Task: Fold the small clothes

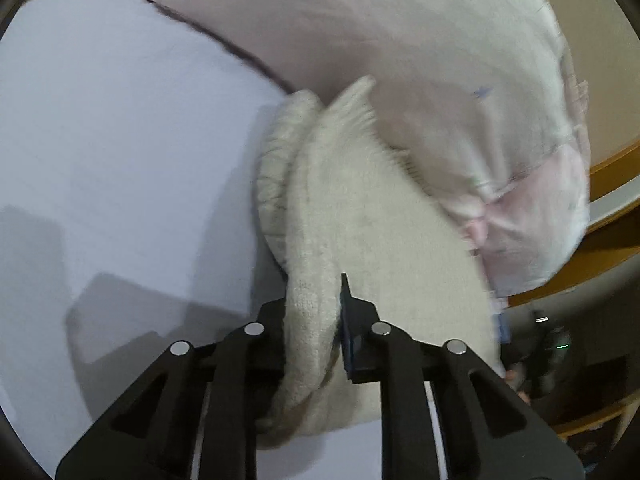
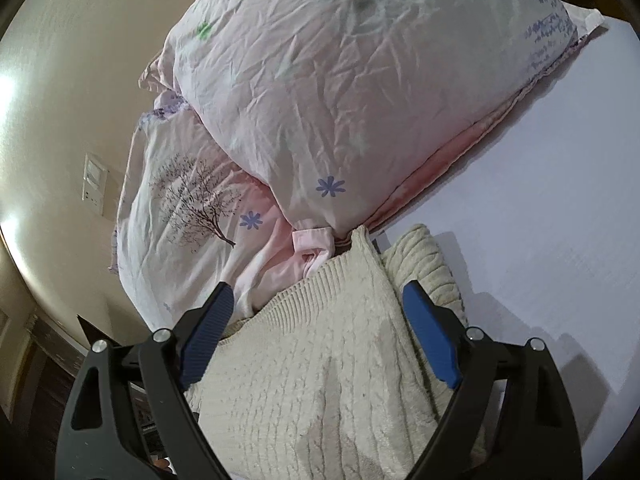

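Note:
A cream knitted garment (image 1: 360,232) lies folded on the pale lilac bed sheet (image 1: 120,160), its far end touching the pillows. My left gripper (image 1: 314,320) is shut on a folded edge of the knit, which bulges between the black fingers. In the right wrist view the same cream knit (image 2: 320,360) fills the space between the blue pads. My right gripper (image 2: 316,300) is open, its fingers spread on both sides of the garment without pinching it.
Two pink floral pillows (image 2: 340,100) are stacked just beyond the garment. A cream wall (image 2: 72,120) with a light switch (image 2: 94,184) stands behind them. A wooden bed frame (image 1: 612,168) runs along the right. Bare sheet (image 2: 560,200) lies to the side.

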Tool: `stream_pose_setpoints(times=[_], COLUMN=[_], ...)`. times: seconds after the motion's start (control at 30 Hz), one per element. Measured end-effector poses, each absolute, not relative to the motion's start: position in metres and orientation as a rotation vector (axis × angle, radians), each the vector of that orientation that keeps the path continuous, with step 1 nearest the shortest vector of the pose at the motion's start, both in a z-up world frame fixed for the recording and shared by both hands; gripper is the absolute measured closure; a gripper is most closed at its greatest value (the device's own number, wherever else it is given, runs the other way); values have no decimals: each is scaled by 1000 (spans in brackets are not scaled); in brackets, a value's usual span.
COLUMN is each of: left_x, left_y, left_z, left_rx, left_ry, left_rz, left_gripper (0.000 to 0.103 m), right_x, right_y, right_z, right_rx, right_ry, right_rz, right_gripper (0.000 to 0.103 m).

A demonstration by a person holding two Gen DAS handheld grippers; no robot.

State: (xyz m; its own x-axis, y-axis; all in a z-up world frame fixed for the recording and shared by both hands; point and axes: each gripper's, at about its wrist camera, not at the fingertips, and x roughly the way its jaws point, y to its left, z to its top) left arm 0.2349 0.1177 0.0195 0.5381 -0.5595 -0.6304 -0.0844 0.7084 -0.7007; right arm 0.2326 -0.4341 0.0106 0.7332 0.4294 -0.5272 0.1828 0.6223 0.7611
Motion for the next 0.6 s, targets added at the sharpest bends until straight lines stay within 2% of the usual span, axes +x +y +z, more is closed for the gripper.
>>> stream_pose_setpoints(times=[0.17, 0.27, 0.37, 0.47, 0.53, 0.6], left_x=[235, 243, 253, 269, 270, 262], left_y=[60, -35, -128, -231, -250, -239], left_z=[94, 133, 128, 89, 73, 79], left_rx=[-730, -637, -555, -352, -340, -407], left_ry=[823, 785, 833, 1005, 1082, 1050], left_rz=[-510, -720, -856, -870, -906, -1004], left_gripper=[88, 88, 88, 86, 87, 86], right_x=[228, 225, 221, 217, 217, 218], right_y=[-447, -459, -473, -491, -502, -509], right_z=[22, 33, 43, 42, 38, 35], right_rx=[941, 916, 851, 826, 837, 861], right_ry=[711, 674, 652, 667, 691, 720], right_rz=[183, 163, 97, 27, 1, 12], right_gripper=[17, 17, 17, 17, 17, 16])
